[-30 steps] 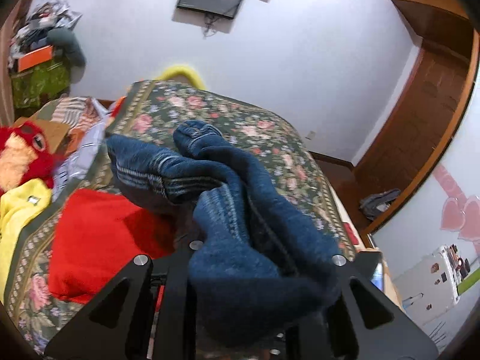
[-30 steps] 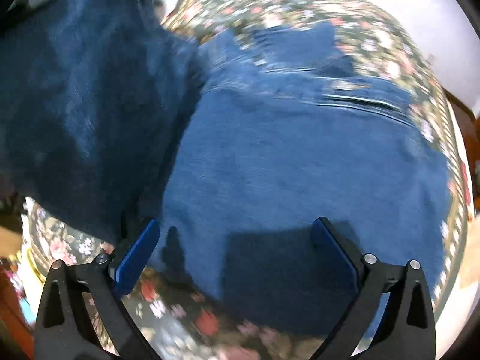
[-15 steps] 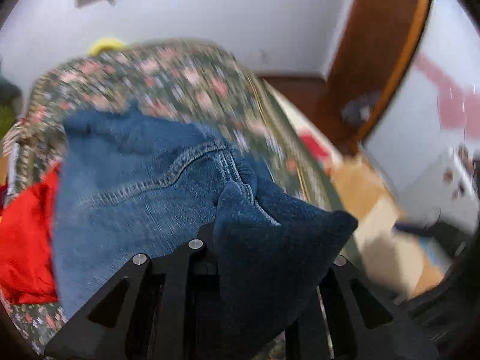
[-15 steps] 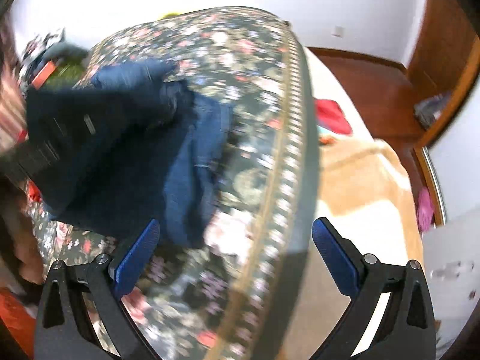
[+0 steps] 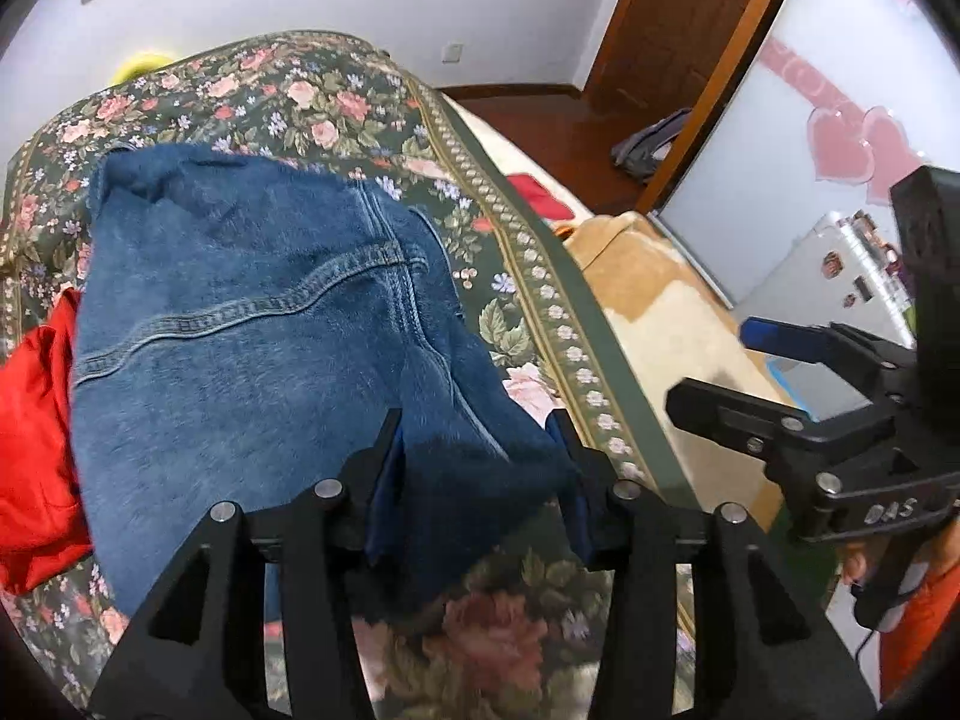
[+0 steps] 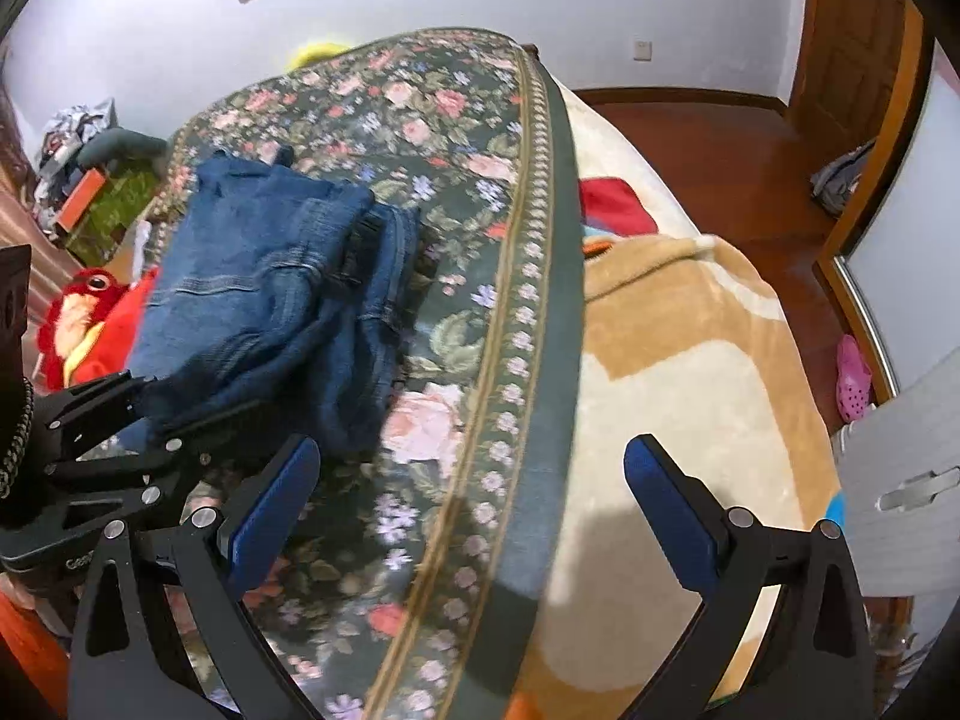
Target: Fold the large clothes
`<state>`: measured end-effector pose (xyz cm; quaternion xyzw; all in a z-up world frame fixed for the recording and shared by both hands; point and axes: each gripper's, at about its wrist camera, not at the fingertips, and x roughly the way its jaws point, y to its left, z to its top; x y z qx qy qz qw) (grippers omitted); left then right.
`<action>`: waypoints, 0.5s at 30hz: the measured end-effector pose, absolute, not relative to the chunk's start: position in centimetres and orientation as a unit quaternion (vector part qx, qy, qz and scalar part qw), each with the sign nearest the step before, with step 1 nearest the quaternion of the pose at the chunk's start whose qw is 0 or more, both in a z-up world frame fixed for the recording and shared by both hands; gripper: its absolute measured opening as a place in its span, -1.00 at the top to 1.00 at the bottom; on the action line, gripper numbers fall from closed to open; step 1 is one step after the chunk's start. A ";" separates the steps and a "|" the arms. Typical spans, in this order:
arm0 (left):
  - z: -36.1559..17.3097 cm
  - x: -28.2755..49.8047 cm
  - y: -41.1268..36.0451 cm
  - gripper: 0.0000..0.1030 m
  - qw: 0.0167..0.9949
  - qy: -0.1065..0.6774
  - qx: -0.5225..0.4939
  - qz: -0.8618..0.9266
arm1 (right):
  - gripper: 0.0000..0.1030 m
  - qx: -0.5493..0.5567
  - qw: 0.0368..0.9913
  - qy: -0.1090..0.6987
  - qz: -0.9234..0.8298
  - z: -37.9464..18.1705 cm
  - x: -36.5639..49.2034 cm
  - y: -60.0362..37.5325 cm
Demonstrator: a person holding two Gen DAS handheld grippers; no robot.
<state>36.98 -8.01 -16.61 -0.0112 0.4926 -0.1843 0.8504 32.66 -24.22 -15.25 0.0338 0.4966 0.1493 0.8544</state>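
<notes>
Folded blue jeans (image 5: 252, 324) lie on the floral bedspread (image 5: 336, 102). My left gripper (image 5: 474, 480) is shut on the near corner of the jeans, down at the bedspread. The jeans also show in the right wrist view (image 6: 270, 294), with the left gripper (image 6: 138, 420) at their near edge. My right gripper (image 6: 468, 522) is open and empty above the bed's right border, clear of the jeans. It also shows at the right of the left wrist view (image 5: 750, 372).
A red garment (image 5: 30, 420) lies left of the jeans. A red plush toy (image 6: 84, 312) sits beyond it. A tan blanket (image 6: 690, 372) covers the bed's right side. Wooden floor, a door and a mirrored wardrobe stand to the right.
The left gripper has brought the bunched jeans down and laid them folded on the bedspread. The right gripper has drawn back from the jeans to the bed's right edge, staying open.
</notes>
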 end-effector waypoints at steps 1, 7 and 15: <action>-15.9 36.6 -7.3 0.09 0.855 0.485 -0.015 -0.184 | -0.96 0.034 0.856 0.493 0.152 -15.0 32.5 -24.0; -12.0 34.1 -2.7 -0.27 0.895 0.422 -0.016 -0.145 | -0.96 0.042 0.857 0.477 0.192 -13.9 32.2 -21.3; -13.8 33.8 4.2 -0.62 0.908 0.417 0.013 -0.030 | -0.96 0.059 0.821 0.515 0.239 -17.4 34.2 -16.3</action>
